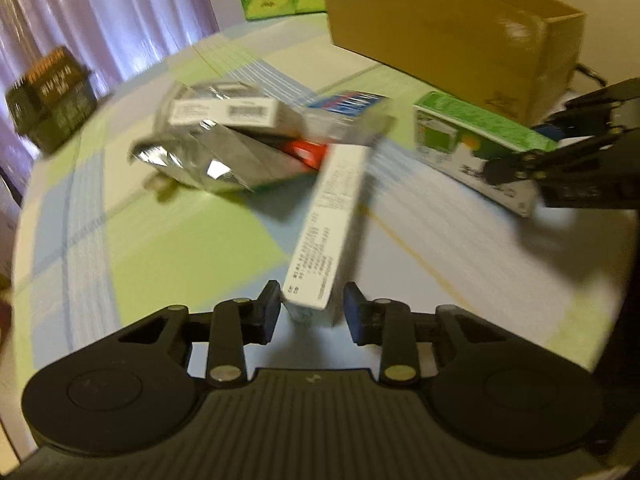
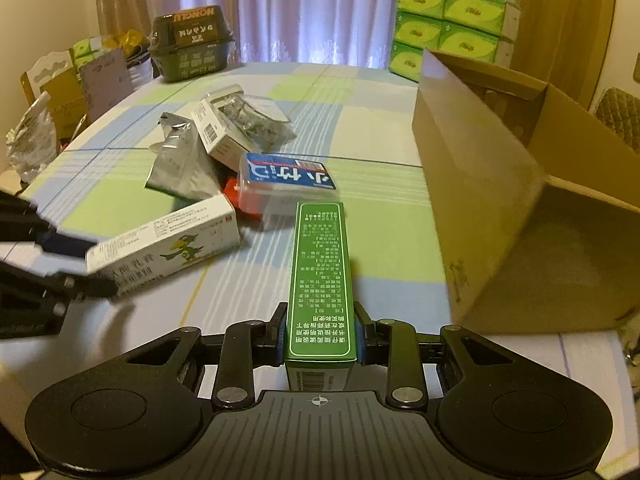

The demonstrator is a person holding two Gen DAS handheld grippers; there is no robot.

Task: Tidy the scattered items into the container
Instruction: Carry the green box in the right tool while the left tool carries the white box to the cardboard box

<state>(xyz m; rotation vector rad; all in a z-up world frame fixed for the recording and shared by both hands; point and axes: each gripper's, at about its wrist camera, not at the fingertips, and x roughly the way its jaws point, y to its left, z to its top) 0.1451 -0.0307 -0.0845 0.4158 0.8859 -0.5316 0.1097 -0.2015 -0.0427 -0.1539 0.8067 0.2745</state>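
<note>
My left gripper (image 1: pixel 312 312) is shut on the near end of a long white box (image 1: pixel 332 220), which carries a green bird print (image 2: pixel 168 246); the box sits low over the checked tablecloth (image 1: pixel 160 240). My right gripper (image 2: pixel 320 332) is shut on a long green box (image 2: pixel 320 272) pointing forward, just left of the open cardboard box (image 2: pixel 500 200). In the left wrist view, that green box (image 1: pixel 480 136) and the right gripper (image 1: pixel 516 164) appear at the right, in front of the cardboard box (image 1: pixel 440 32). The left wrist view is motion-blurred.
A pile lies mid-table: a silver foil pouch (image 2: pixel 180 160), a white barcoded box (image 2: pixel 220 132), a clear blue-labelled tub (image 2: pixel 284 184) and a red item (image 2: pixel 232 194). Green tissue packs (image 2: pixel 448 28) stand at the back, with a dark green box (image 2: pixel 192 44) back left. Bags (image 2: pixel 32 140) crowd the left edge.
</note>
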